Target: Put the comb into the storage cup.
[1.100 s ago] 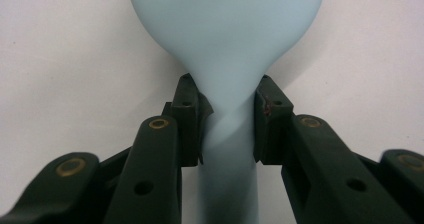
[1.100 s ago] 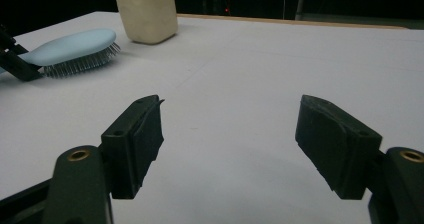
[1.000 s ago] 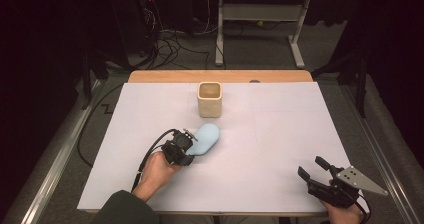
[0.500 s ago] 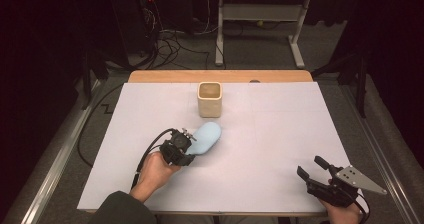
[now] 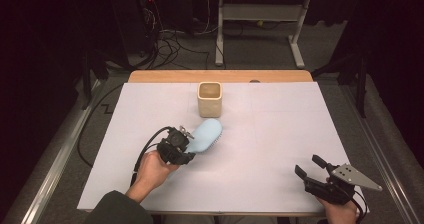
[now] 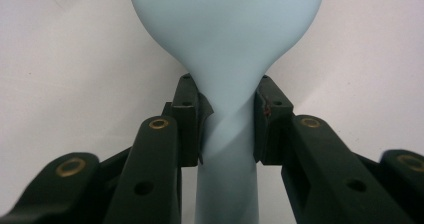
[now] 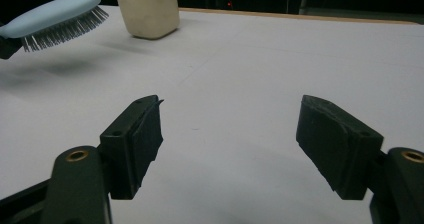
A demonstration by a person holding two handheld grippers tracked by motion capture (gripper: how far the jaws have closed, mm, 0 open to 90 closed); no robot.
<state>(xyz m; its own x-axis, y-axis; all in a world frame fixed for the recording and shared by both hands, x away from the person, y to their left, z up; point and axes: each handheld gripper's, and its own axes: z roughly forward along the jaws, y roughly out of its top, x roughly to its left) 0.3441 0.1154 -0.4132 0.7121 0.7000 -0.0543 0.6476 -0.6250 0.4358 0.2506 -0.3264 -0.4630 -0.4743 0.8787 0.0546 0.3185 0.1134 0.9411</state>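
While its smooth oval back is facing up and its dark bristles are pointing down, the pale blue plastic hairbrush (image 5: 206, 135) is hovering above the white paper-covered table (image 5: 280, 134). Just beyond it, a cream square ceramic cup (image 5: 209, 99) is standing upright. The left gripper (image 6: 229, 126) is clamping the brush's narrow handle, head jutting forward. The right gripper (image 5: 311, 166) is resting well apart, jaws spread and empty.

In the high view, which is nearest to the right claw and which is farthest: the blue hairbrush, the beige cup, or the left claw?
1. Blue hairbrush, table centre, held up.
2. Left claw, gripping the brush neck, just left of it.
3. Beige cup, far side of the table.
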